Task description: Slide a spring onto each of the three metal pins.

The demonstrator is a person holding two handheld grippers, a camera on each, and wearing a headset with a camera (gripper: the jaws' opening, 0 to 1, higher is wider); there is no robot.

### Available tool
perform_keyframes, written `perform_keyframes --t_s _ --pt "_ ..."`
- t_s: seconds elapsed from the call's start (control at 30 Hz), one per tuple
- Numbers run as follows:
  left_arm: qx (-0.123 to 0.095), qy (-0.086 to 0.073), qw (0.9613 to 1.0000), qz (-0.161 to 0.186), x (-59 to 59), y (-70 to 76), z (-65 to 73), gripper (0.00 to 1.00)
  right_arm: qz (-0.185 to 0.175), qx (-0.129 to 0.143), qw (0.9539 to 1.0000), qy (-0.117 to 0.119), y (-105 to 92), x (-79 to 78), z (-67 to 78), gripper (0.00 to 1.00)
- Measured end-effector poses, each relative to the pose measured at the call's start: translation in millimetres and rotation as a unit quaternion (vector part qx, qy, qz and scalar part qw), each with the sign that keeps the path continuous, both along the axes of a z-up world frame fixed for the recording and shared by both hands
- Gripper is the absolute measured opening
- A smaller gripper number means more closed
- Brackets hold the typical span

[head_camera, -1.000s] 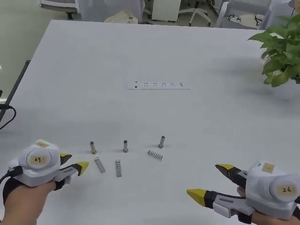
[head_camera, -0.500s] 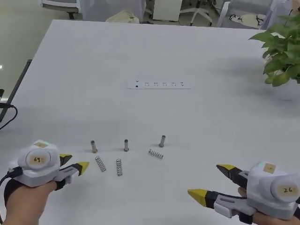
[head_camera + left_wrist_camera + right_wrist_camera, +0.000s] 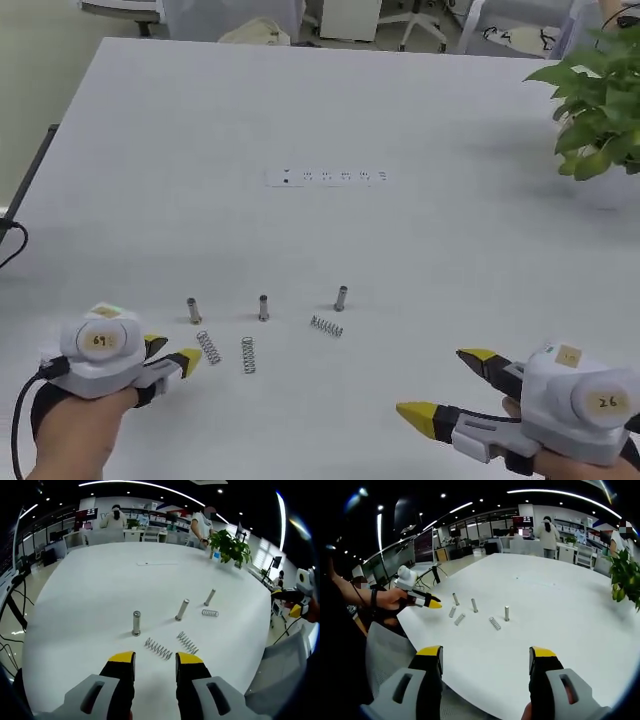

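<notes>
White desk (image 3: 300,100) is mostly bare. A plant (image 3: 595,105) is kept at the upper right of the head view and a power strip (image 3: 325,177) just above centre, both well apart from the work, so the reach is judged unobstructed. Left gripper (image 3: 172,351) is held low at the lower left and right gripper (image 3: 446,384) at the lower right, both aimed inward at the parts; this is judged a staging pose. Left fingers are parted by a narrow gap with nothing between them. Right fingers are spread wide and are also empty. Three pins are stood upright in a row below frame centre: left pin (image 3: 194,310), middle pin (image 3: 263,307), right pin (image 3: 341,298). They are spaced apart, presumably so each can be loaded from above without fouling its neighbour. All three are bare; no spring is fitted yet. Springs are laid flat on the desk just below the row. Left spring (image 3: 208,347) is below and slightly right of the left pin, middle spring (image 3: 248,355) below and slightly left of the middle pin, and right spring (image 3: 326,326) just beside the right pin, to its lower left. One spring per pin is implied by the layout. Left spring lies nearest the left fingers, just right of the tips in the head view. In the left gripper view it is seen just above the gap, roughly centred, near but not touching. Right spring is well apart from the right fingers, up and left of them. First pick is judged to be the left spring by the left gripper. Thin wire lying flat suggests a low pinch across the coils would be needed, with a slip risk.
</notes>
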State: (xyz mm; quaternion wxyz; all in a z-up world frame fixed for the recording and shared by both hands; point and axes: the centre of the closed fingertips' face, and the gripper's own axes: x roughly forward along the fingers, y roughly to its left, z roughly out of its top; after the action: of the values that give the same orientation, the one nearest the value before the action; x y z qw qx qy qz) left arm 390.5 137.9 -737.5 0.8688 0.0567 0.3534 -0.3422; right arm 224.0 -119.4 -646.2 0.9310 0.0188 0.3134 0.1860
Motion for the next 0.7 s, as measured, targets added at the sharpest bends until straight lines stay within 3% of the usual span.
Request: perform_keyframes --t_s 0.33,0.7 --pt "0.007 0.005 0.9999 -0.007 7.8 -0.6 -3.4 0.25 -0.002 0.001 1.0000 0.004 0.1 -1.2 -2.5 0.69" --pt "0.008 0.035 0.9993 0.013 9.3 -17.5 -23.1 0.25 -0.004 0.002 1.0000 0.008 -0.6 -0.9 -4.4 0.69"
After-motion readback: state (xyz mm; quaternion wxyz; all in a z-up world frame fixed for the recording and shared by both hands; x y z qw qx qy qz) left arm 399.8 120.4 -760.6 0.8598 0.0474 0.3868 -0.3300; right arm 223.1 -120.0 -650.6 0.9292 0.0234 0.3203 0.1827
